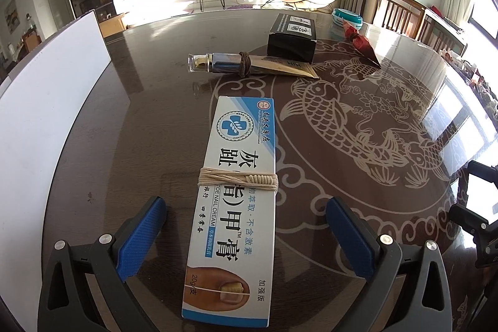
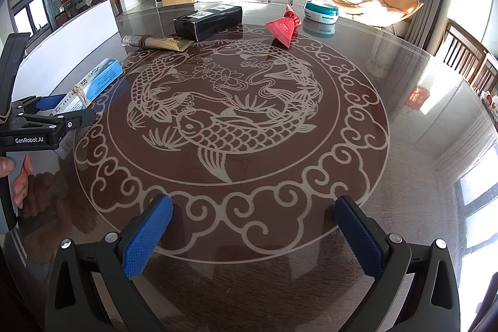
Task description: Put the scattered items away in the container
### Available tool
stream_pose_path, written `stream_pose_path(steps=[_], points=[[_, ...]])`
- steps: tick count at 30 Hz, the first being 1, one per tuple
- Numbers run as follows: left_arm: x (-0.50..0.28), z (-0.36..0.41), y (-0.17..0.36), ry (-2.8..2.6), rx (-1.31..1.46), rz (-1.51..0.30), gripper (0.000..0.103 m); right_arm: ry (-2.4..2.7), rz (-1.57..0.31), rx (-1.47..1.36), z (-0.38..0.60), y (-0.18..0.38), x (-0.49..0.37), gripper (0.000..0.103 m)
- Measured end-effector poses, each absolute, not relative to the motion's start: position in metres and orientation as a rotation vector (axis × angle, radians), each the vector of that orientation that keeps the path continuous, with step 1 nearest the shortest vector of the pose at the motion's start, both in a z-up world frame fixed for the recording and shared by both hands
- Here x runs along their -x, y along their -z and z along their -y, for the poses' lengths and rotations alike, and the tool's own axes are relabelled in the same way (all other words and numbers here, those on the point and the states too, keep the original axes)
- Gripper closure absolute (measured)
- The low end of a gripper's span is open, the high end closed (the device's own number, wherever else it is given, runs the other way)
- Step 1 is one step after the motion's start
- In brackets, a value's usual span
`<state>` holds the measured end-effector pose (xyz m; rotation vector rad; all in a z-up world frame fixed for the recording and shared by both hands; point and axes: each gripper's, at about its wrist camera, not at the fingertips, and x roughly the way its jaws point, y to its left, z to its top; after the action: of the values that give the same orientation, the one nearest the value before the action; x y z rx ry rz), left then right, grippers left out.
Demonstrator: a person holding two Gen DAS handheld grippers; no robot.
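Left gripper point(image 1: 246, 226) spread wide, blue pads point(image 1: 141, 234) clear on both sides of the nail cream box point(image 1: 236, 192), not pressing it. Box lying flat on the glass-topped table point(image 1: 140, 126), long axis running straight away from the tool between the fingers, near end under the gripper, far end reaching forward. Tan cord wrapped around the box point(image 1: 238, 181) just ahead of the fingertips. Further ahead, a gold tube with a clear cap point(image 1: 249, 66) lying crosswise, a dark cord band round its middle; beyond that and slightly right, a black box point(image 1: 292, 36); further right, a red pouch point(image 1: 361, 42) and a teal-and-white round container point(image 1: 347, 17) near the far table edge. To the left of the tool, a white board point(image 1: 49, 101) standing on edge. Right gripper point(image 2: 253, 226) also spread wide, nothing between its fingers, poised over the carp pattern point(image 2: 218, 101) of the tabletop, well apart from every item. Seen from the right wrist, left gripper far to the left with a hand point(image 2: 18, 176) on its handle.
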<state>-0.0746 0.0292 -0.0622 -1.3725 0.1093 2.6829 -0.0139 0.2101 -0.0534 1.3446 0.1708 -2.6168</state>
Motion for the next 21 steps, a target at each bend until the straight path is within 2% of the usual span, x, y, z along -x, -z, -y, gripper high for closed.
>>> stream_pose_path(steps=[16,21], points=[[0.075,-0.029,0.063,-2.683,1.372,-0.109,0.0,2.618,-0.164,-1.345,-0.211,0.053,0.014,0.0],[0.075,-0.03,0.063,-2.683,1.372,-0.109,0.0,2.645,-0.145,-1.361,-0.212,0.054,0.057,0.0]])
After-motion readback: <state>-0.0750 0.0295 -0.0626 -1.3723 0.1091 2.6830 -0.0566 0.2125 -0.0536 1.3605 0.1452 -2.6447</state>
